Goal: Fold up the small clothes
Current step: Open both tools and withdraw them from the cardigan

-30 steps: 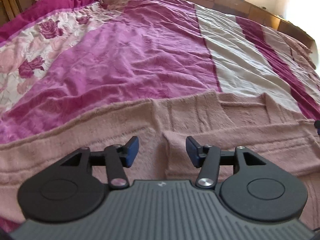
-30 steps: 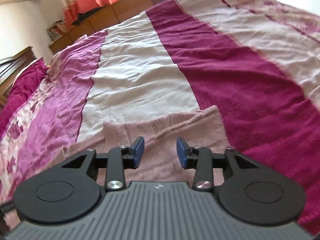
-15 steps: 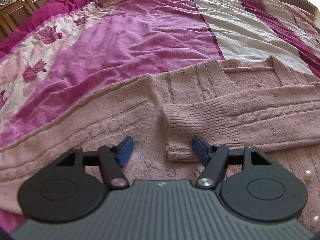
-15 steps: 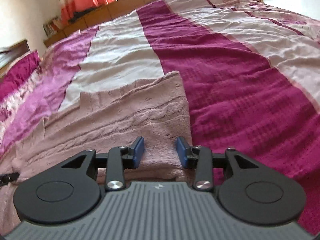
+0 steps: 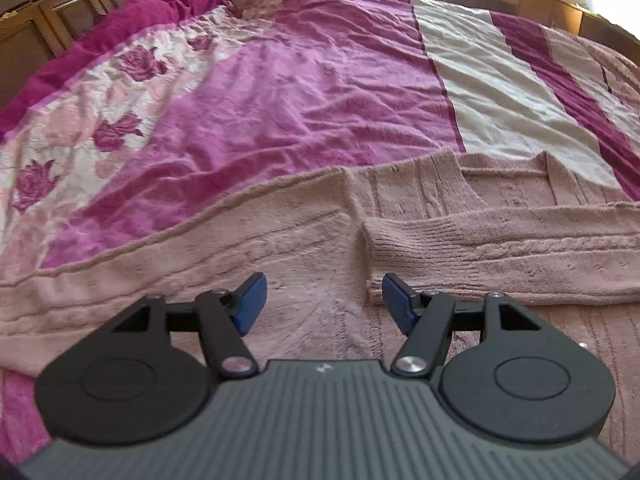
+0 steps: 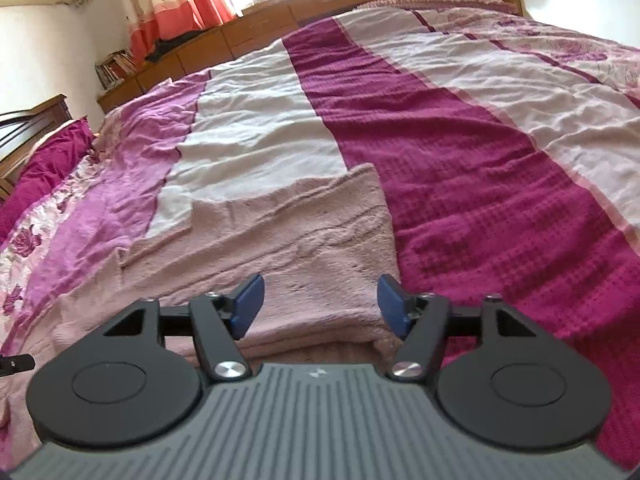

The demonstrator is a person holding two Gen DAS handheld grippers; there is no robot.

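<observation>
A pink knitted cardigan [image 5: 280, 248] lies flat on the bed, front up. One sleeve [image 5: 500, 256] is folded across its chest, cuff pointing left. My left gripper [image 5: 323, 304] is open and empty, low over the cardigan, with the sleeve cuff just ahead of its right finger. In the right wrist view the cardigan's folded right side [image 6: 304, 248] lies under my right gripper [image 6: 320, 304], which is open and empty just above the cloth.
The bed is covered by a striped magenta, white and rose-patterned bedspread [image 5: 300, 92] [image 6: 480, 184]. Wooden cabinets [image 6: 280, 16] run behind the bed. A dark red pillow [image 5: 132, 20] and a wooden headboard [image 6: 28, 128] lie at the left.
Both grippers have opened wider and pulled back a little from the cardigan. The sleeve now lies released across the chest.
</observation>
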